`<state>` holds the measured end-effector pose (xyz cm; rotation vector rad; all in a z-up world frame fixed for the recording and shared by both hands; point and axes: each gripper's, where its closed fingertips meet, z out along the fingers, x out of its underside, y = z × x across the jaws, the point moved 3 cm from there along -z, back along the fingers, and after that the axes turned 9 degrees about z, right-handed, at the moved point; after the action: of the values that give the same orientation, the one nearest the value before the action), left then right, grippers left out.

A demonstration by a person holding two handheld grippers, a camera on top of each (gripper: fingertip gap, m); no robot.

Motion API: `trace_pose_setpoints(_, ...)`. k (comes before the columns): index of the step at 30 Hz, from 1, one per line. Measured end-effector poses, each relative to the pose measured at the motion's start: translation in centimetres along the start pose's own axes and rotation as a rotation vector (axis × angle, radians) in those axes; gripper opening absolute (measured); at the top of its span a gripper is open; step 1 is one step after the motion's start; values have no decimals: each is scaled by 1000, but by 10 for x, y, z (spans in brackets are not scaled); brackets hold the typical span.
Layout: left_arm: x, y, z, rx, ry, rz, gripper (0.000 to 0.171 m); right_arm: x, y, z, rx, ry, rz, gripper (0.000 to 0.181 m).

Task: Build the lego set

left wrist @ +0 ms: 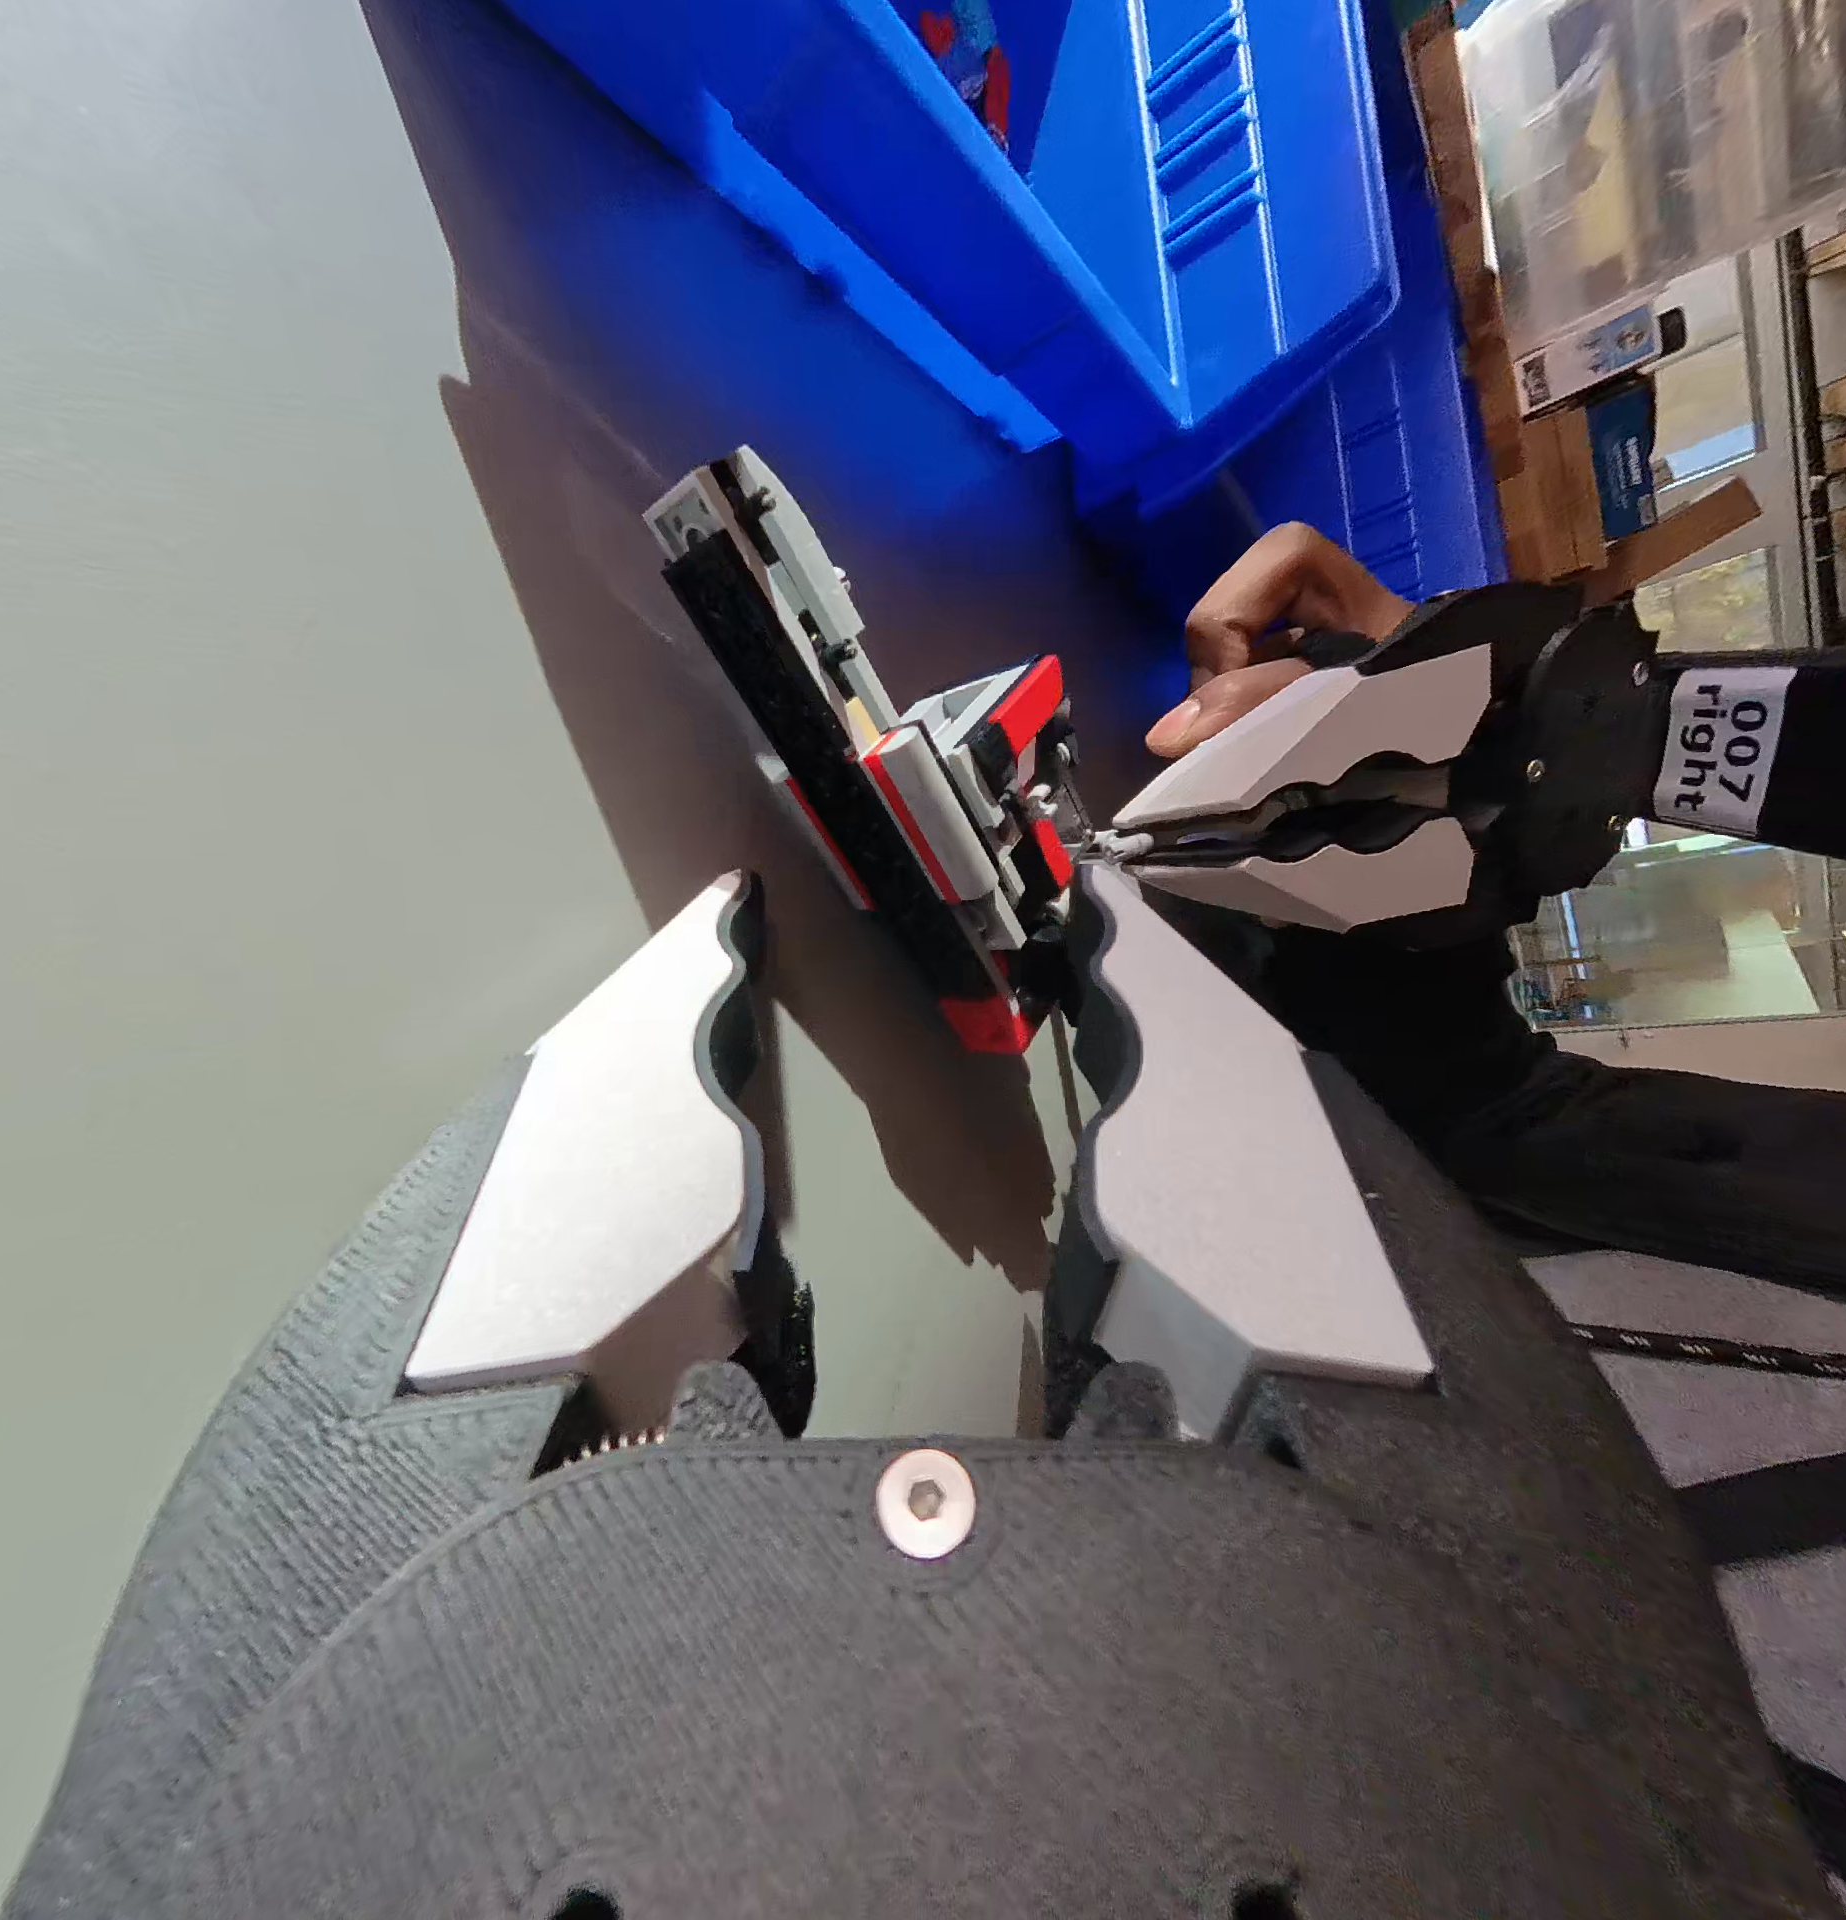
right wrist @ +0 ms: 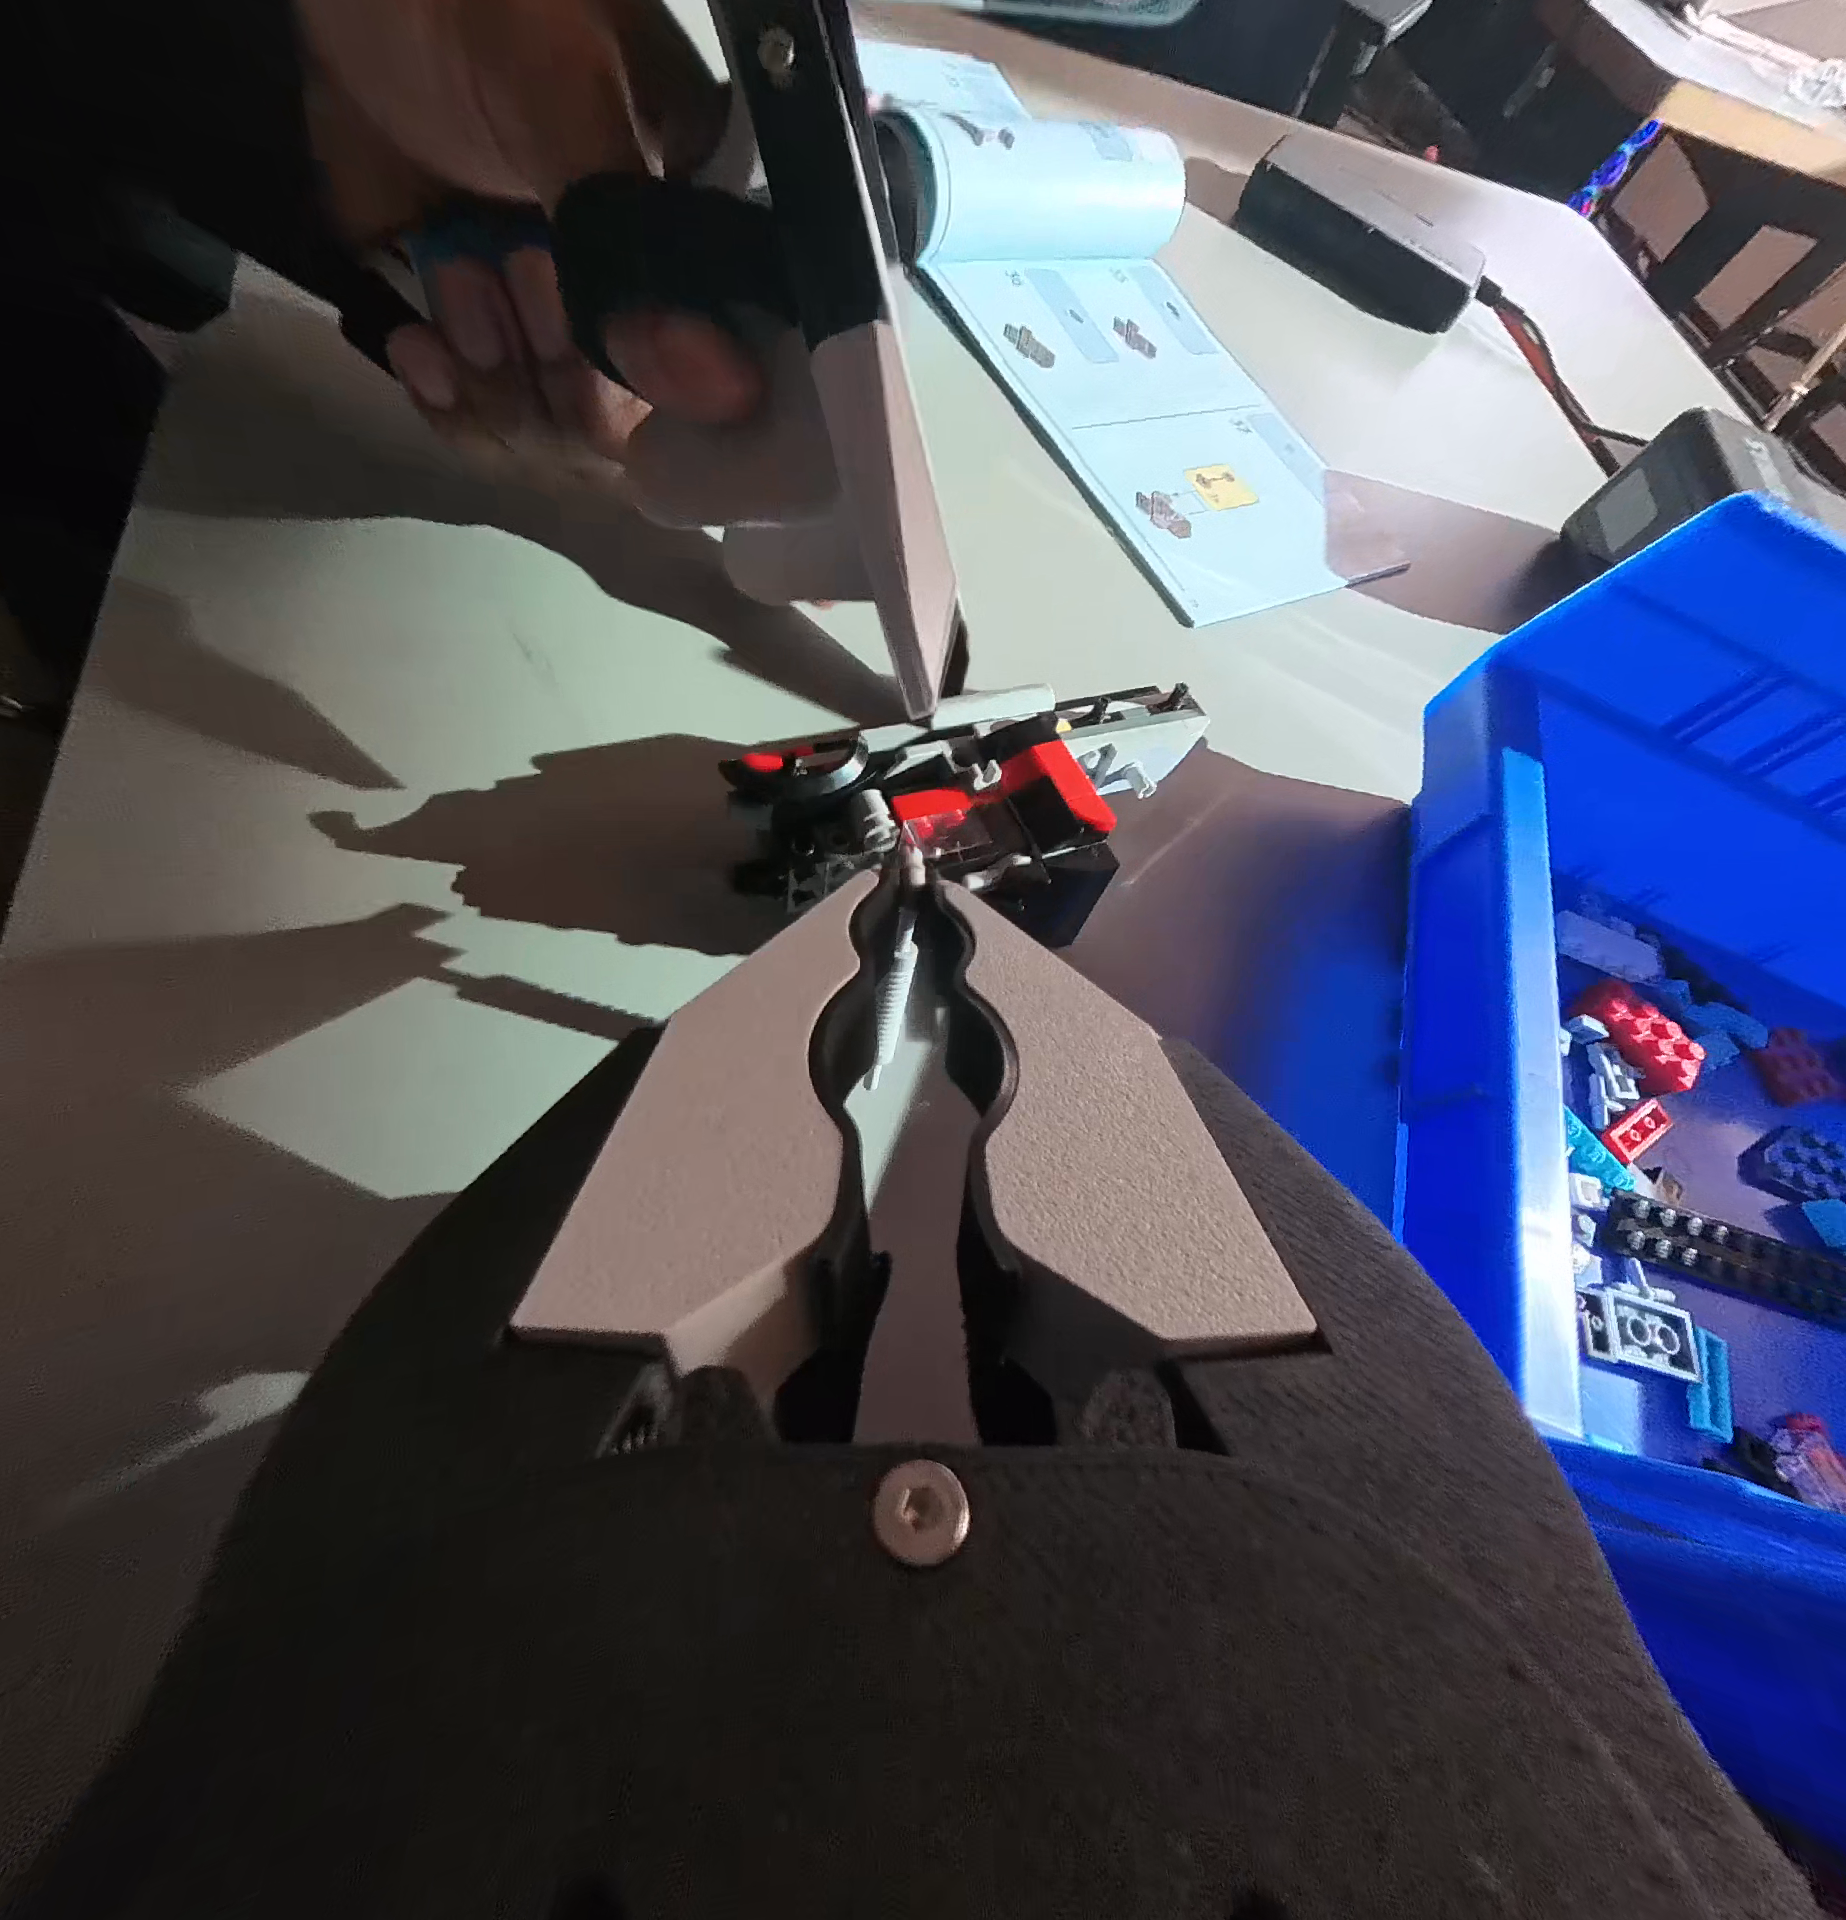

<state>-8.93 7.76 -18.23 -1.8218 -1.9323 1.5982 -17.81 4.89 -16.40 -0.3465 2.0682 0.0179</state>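
Note:
A partly built red, black and grey lego model (left wrist: pixel 898 769) lies on the pale table, also seen in the right wrist view (right wrist: pixel 960 800). My left gripper (left wrist: pixel 917 883) is open, its fingers reaching around the model's near end; in the right wrist view it (right wrist: pixel 924 707) comes down from above and one finger touches the model's grey top. My right gripper (right wrist: pixel 903 883) is shut on a thin grey rod piece (right wrist: pixel 893 987), its tip against the model's side. From the left wrist view the right gripper (left wrist: pixel 1116 844) comes in from the right.
A blue bin (right wrist: pixel 1470 1039) with several loose bricks (right wrist: pixel 1646 1039) stands right of the model, and shows behind it in the left wrist view (left wrist: pixel 898 260). An open instruction booklet (right wrist: pixel 1158 416) and a black device (right wrist: pixel 1355 239) lie farther back. A person's hand (left wrist: pixel 1262 613) holds the right gripper.

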Motion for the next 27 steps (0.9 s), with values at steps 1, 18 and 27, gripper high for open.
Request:
trace_pose_setpoints(1,1,0,0,-6,6,2,58,2,0,1,2,15,-5,6)
trace_pose_setpoints(18,-11,-9,26,29,66,89,63,22,2,20,24,178,-20,6)
trace_pose_setpoints(27,-9,-16,30,11,145,223,75,29,-4,19,64,203,-9,6)
